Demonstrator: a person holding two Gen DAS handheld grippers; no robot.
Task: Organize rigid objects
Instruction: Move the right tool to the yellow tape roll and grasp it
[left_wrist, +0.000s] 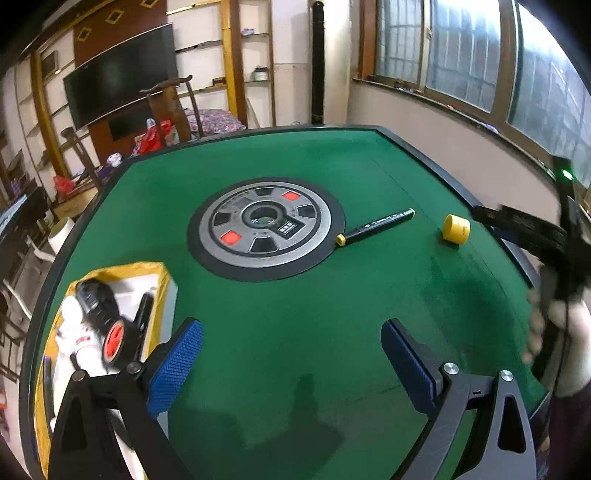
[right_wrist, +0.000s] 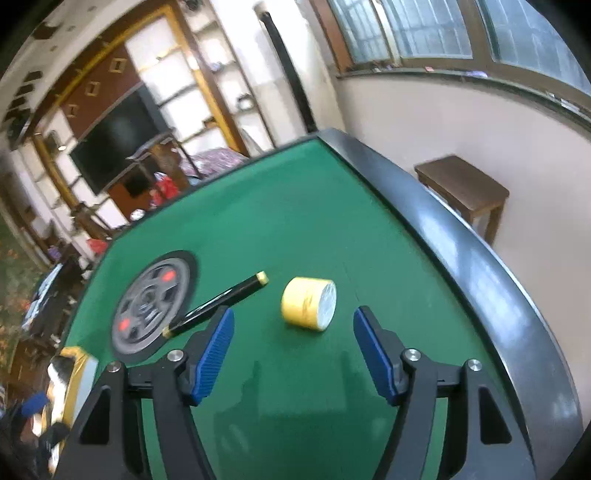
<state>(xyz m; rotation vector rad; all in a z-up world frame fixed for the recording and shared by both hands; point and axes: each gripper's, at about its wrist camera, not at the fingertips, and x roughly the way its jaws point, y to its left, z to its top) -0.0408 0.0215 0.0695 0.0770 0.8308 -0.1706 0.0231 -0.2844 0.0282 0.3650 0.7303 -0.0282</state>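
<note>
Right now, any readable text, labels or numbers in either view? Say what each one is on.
Nothing is legible enough to quote.
Black marker: white print along the barrel, too small to read; blurred in the right wrist view.
Round centre panel of the green table: a small display-like patch, unreadable.
White item in the yellow box: a red label, blurred.
Yellow tape roll: a faint mark on its side, unreadable.
</note>
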